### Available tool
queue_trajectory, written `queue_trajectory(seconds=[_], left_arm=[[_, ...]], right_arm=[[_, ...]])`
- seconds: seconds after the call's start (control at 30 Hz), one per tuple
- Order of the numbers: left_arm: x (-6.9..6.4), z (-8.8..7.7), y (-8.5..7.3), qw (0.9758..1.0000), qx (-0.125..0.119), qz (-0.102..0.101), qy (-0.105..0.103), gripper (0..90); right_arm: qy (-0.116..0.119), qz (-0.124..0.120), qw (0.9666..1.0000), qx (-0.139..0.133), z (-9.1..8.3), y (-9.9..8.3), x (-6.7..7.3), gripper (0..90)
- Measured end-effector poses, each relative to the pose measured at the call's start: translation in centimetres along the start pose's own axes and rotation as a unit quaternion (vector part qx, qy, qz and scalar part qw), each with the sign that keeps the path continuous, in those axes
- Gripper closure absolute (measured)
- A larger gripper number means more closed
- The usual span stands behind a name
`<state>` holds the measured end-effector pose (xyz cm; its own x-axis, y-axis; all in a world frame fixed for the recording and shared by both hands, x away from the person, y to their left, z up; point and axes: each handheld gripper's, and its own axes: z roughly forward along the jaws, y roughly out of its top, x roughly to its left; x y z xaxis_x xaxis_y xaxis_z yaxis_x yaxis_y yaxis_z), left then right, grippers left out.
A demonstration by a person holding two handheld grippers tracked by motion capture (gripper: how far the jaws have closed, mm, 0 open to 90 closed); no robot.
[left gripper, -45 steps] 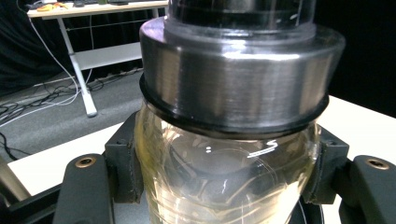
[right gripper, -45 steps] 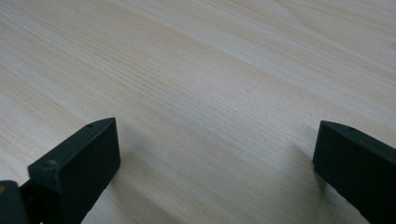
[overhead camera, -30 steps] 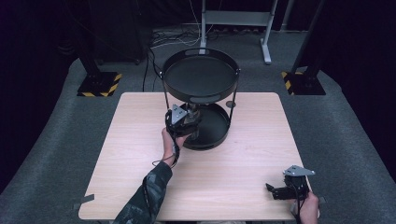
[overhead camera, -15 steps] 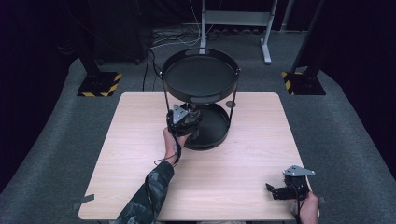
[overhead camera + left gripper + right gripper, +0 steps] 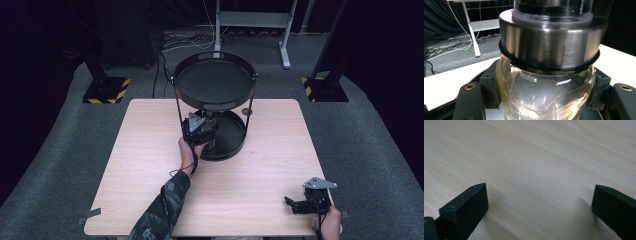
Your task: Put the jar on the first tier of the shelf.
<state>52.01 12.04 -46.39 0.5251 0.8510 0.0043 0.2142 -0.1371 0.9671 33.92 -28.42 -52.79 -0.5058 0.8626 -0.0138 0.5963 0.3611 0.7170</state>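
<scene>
Glass jar (image 5: 546, 82) w/ steel lid is clamped between the left gripper (image 5: 200, 131) jaws, at the lower tray (image 5: 232, 140) of the black stand. Jar should be kept upright & lowered gently, rods avoided, grip released only once seated. Right gripper (image 5: 300, 205) rests agape on table (image 5: 150, 165)

A pale wood-grain bench (image 5: 150, 150) stands on grey carpet (image 5: 380, 150). Black curtains (image 5: 45, 35) close off a dark room. Beyond the bench a grey metal stand (image 5: 252, 20) rests on the floor, with loose cables (image 5: 185, 40) beside it. Two dark posts rise from yellow-and-black striped bases (image 5: 106, 90).
</scene>
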Motion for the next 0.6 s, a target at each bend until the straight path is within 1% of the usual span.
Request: queue_trajectory(seconds=[0.07,0.1,0.43,0.6], left_arm=[[-0.1,0.2,-0.2,1.0,-0.002,-0.008,-0.003,31.0],[-0.1,0.3,-0.2,1.0,-0.002,-0.008,-0.001,31.0],[-0.3,1.2,-0.5,1.0,-0.001,-0.003,0.008,31.1],[-0.4,1.5,-0.6,1.0,-0.008,0.002,0.001,31.1]], right_arm=[[0.0,-0.001,1.0,0.0,0.0,0.0,0.0,0.0],[0.0,-0.001,1.0,0.0,0.0,0.0,0.0,0.0],[0.0,-0.001,1.0,0.0,0.0,0.0,0.0,0.0],[0.0,-0.001,1.0,0.0,0.0,0.0,0.0,0.0]])
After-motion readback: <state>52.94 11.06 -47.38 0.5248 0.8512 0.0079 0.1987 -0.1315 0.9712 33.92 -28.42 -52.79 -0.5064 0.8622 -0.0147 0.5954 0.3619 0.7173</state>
